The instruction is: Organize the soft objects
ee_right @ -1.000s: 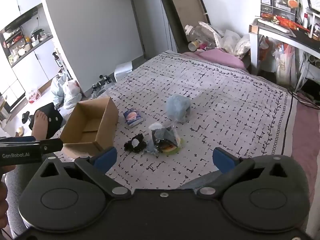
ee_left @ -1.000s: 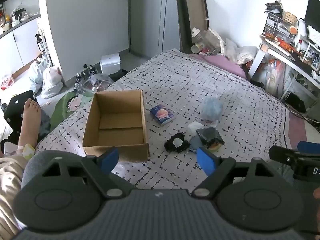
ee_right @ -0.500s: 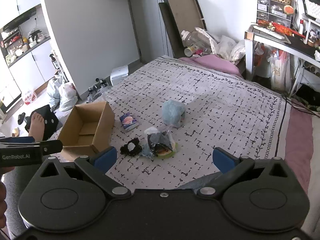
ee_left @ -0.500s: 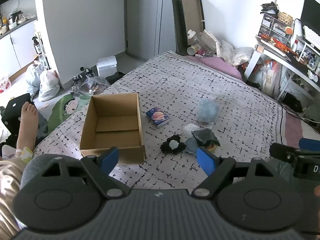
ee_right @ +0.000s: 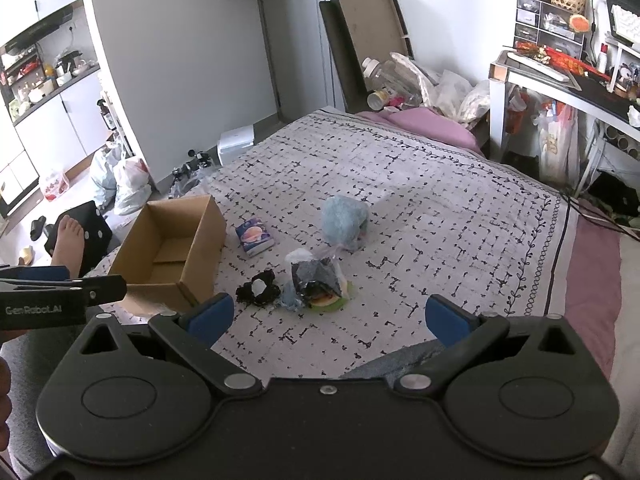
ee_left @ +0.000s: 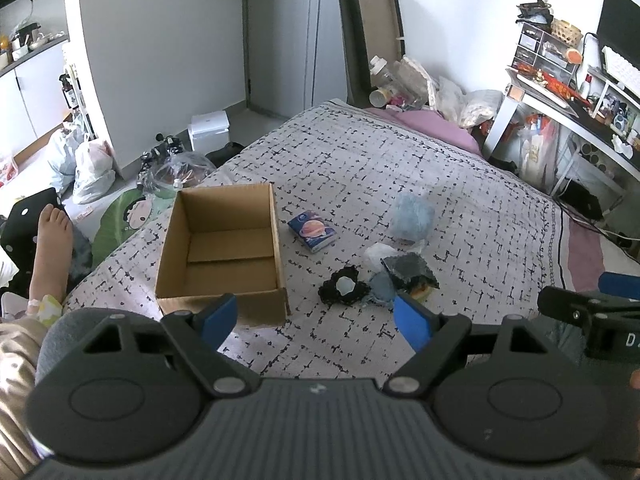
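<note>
Nearest the cameras, the left tongs (ee_left: 316, 322) and the right tongs (ee_right: 326, 318) are seen spread wide apart, empty, and held above the near edge of the bed with the grey, black-flecked quilt (ee_left: 460, 184), touching nothing. Just beyond them, an open brown cardboard box (ee_left: 222, 254) is found to the left, its long axis running away from the viewer and its mouth facing up. To its right, a black crocheted piece with a pale centre (ee_left: 345, 289) lies closest, almost straight ahead of the left tongs, beside a crumpled plastic bag of dark fabric (ee_right: 316, 278). The black piece is judged the likeliest first pick, the left tongs being nearer both it and the box. Further back, a small blue printed packet (ee_left: 312, 231) is set diagonally, and furthest, a fluffy pale-blue plush (ee_right: 345, 222) is seen.
</note>
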Motion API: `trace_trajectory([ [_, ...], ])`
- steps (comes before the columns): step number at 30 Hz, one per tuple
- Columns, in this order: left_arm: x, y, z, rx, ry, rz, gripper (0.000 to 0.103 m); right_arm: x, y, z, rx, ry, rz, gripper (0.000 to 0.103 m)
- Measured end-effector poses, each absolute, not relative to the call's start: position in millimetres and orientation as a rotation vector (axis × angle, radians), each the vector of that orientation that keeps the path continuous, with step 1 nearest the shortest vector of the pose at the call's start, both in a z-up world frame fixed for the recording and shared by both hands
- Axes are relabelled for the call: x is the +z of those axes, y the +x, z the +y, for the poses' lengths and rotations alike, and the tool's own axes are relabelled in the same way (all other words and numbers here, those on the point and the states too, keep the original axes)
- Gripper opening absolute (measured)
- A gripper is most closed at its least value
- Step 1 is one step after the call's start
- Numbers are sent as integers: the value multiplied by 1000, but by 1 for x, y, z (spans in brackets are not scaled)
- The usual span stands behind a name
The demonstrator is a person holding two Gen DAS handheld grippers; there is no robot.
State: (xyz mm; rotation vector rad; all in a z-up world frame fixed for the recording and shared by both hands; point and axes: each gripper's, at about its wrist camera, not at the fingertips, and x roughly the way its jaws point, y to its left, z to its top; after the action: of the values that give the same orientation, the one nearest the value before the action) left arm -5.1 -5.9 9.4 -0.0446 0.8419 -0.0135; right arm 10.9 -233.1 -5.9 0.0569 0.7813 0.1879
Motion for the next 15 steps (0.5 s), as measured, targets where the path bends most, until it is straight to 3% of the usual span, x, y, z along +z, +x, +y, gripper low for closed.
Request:
trace_trajectory([
  [15, 9, -6, -6, -17, -46, 842, 84, -6, 11, -233, 188, 51, 782, 103],
])
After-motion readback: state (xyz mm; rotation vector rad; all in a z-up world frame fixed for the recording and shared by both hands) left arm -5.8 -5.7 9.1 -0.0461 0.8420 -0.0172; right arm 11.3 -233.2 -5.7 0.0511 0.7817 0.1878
